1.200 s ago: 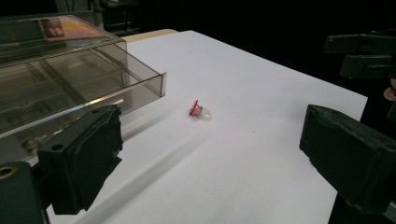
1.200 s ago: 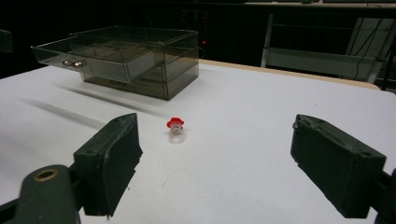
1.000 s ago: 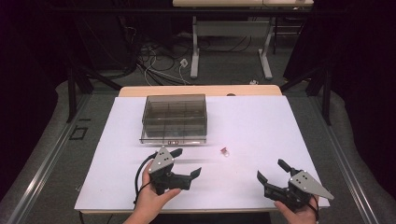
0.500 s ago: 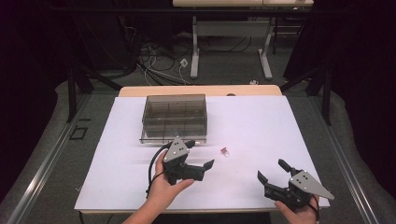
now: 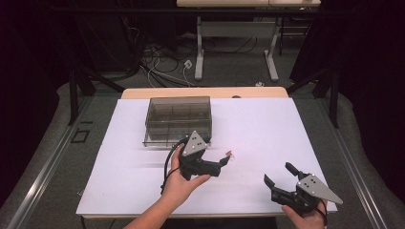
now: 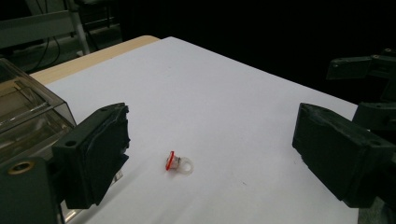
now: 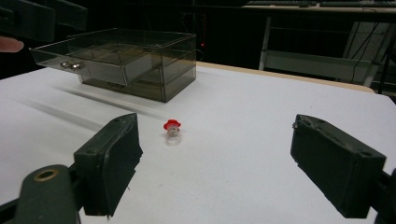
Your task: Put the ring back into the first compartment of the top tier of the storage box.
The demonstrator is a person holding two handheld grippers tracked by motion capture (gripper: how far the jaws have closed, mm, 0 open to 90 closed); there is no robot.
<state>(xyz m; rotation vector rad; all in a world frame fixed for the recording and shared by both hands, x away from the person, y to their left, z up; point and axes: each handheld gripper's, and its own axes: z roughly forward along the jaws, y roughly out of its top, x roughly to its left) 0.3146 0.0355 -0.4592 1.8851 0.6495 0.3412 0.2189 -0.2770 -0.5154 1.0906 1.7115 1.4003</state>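
High view: left gripper (image 5: 222, 161) gaping wide near the tiny red-capped clear plastic ring (image 5: 230, 153); right gripper (image 5: 278, 177) also spread wide, holding nothing.

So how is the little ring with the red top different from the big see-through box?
The small clear plastic ring with a red top is tiny; the smoky transparent plastic drawer box is far bigger. The ring has a bright red part; the box is grey-brown all over. The ring lies near the open left gripper; the box sits farther back. Both rest on the white table.

smoky clear plastic box (image 5: 178, 119)
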